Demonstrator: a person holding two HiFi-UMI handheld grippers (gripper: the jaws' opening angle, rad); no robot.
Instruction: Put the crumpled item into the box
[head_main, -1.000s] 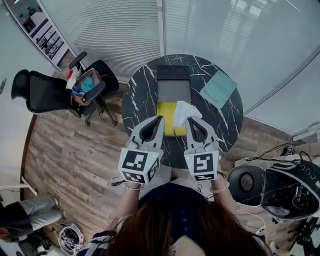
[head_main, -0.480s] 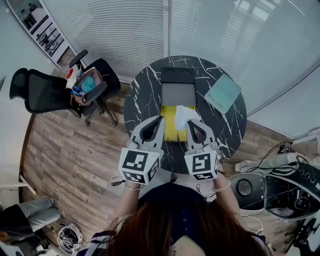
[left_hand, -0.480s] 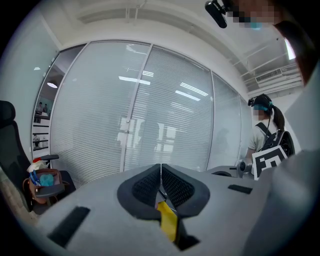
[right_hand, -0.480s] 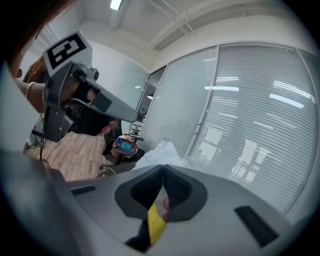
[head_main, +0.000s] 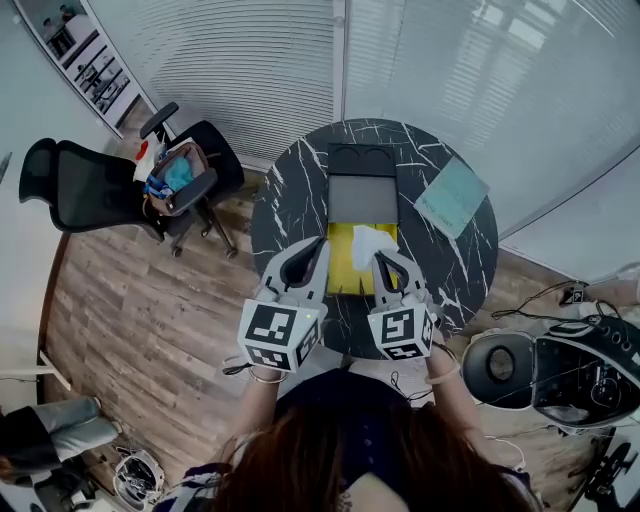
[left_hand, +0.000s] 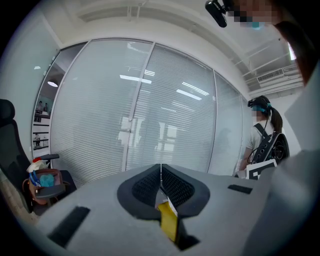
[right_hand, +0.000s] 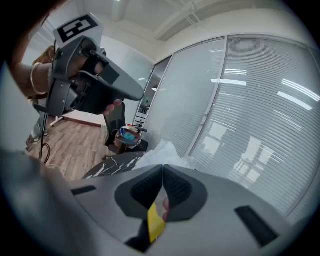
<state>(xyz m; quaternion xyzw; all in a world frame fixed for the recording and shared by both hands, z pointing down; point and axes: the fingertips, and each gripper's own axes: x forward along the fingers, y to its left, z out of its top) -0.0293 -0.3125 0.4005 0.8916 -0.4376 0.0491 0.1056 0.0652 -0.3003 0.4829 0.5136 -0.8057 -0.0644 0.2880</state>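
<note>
Head view, left gripper (head_main: 318, 243) and right gripper (head_main: 380, 260) side by side, each clenched on the near end of 1 yellow sheet (head_main: 345, 262), white crumpled paper (head_main: 372, 240) on the sheet's far right part, open grey box (head_main: 363, 198) just behind, round black marble table (head_main: 290, 200) below.

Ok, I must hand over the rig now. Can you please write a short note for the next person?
Left claw: shut on the near edge of the yellow sheet.
Right claw: shut on the same sheet.
The crumpled white paper lies on the sheet, just short of the black box on the marble table.
Done: sheet gripped, paper resting on it.
Left: get the paper into the box, probably by tipping the sheet toward it.
</note>
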